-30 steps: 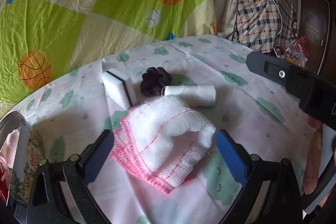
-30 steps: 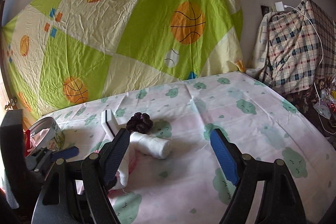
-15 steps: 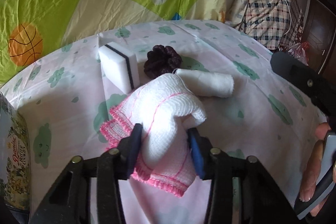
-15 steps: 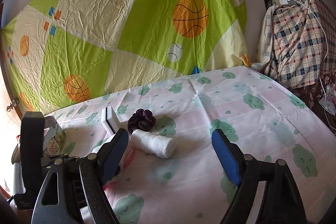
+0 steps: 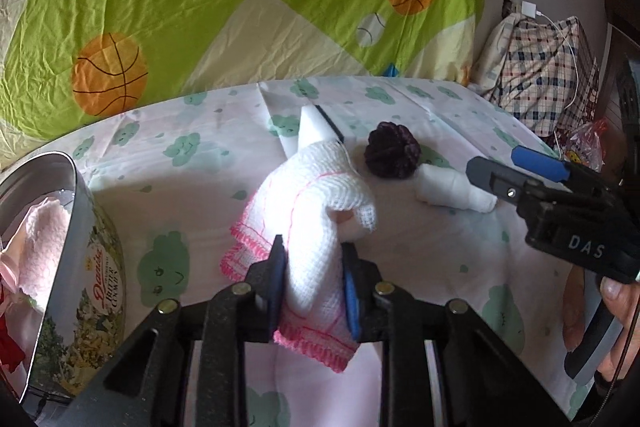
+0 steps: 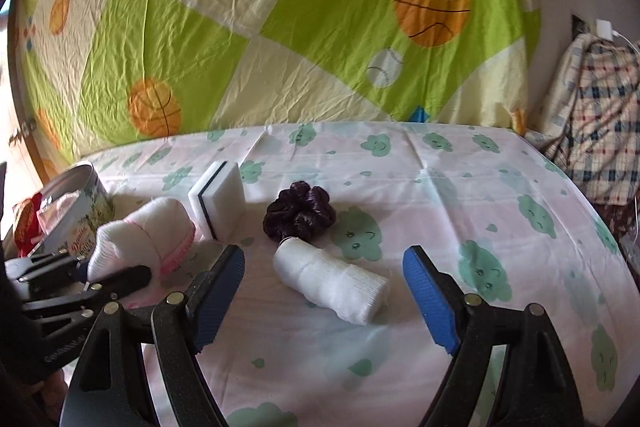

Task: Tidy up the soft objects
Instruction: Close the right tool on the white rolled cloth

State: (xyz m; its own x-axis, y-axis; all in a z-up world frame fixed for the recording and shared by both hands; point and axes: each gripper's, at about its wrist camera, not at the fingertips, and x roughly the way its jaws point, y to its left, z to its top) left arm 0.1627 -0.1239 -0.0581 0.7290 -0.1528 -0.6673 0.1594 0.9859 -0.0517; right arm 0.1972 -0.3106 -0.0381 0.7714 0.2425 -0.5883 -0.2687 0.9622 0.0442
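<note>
White knitted cloth (image 5: 316, 227) – left hand-held gripper (image 5: 314, 283) closing on it.

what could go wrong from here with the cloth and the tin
The left tool is closing on only a bunched middle fold of the white knitted cloth with pink edging, so its loose hem could drag or slip free on the way to the round metal cookie tin. The tin already holds pink cloth, so this one may hang over the rim.
</note>
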